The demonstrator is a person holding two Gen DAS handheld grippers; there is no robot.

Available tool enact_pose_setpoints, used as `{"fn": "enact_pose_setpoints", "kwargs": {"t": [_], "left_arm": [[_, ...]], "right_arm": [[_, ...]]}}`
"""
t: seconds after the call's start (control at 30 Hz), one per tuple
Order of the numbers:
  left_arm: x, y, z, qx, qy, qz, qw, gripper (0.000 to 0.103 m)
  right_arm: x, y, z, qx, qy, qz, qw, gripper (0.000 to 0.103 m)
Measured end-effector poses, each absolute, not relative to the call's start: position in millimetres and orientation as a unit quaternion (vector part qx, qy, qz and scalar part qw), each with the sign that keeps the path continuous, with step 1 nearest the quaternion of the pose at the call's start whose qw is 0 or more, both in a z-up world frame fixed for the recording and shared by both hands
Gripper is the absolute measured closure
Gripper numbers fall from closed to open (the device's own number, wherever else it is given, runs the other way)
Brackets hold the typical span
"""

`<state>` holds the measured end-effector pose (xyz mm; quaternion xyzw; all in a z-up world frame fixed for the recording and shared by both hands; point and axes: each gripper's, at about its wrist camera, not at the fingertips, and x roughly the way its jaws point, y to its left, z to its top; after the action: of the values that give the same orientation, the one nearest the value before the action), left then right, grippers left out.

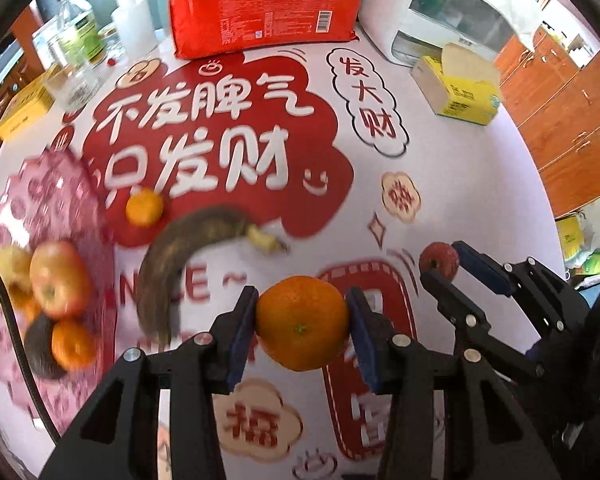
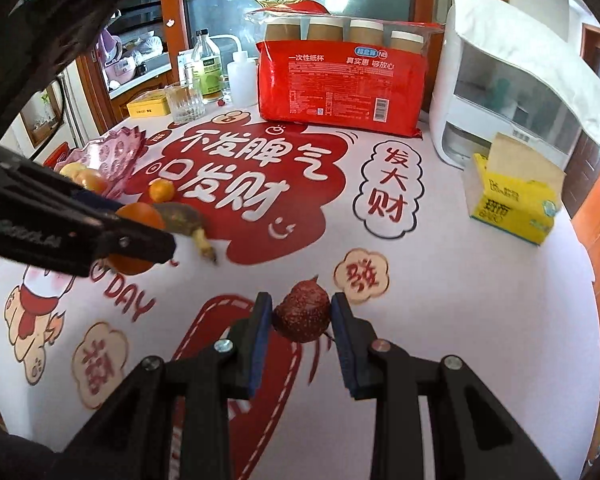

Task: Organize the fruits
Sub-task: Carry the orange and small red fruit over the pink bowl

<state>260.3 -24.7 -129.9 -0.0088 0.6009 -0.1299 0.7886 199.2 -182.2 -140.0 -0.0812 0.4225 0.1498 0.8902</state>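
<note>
My left gripper point(image 1: 302, 322) is shut on a large orange point(image 1: 302, 322) and holds it above the table; it also shows in the right wrist view point(image 2: 138, 216). My right gripper point(image 2: 300, 314) is shut on a small dark red fruit point(image 2: 302, 314), seen in the left wrist view point(image 1: 439, 260) too. A browned banana point(image 1: 180, 256) and a small orange point(image 1: 144, 207) lie on the tablecloth. A pink bowl point(image 1: 44, 192) at the left holds an apple point(image 1: 58, 276), an orange point(image 1: 73, 344) and other fruit.
A red pack of paper cups point(image 2: 340, 80) stands at the back. A white appliance point(image 2: 512, 80) and a yellow tissue box point(image 2: 508, 204) are at the right. A glass point(image 2: 185, 104), bottles point(image 2: 208, 68) and a yellow tin point(image 2: 148, 106) stand at the back left.
</note>
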Motion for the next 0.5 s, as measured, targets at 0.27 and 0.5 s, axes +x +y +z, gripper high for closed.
{"fn": "enact_pose_setpoints", "kwargs": {"t": [0.27, 0.5], "left_arm": [[197, 6, -133, -0.011, 0.623, -0.128, 0.771, 0.059], [154, 41, -134, -0.011, 0.636, -0.119, 0.762, 0.059]], "right_arm": [[158, -157, -135, -0.079, 0.430, 0.162, 0.885, 0.072], [123, -120, -134, -0.071, 0.447, 0.190, 0.871, 0.072]]}}
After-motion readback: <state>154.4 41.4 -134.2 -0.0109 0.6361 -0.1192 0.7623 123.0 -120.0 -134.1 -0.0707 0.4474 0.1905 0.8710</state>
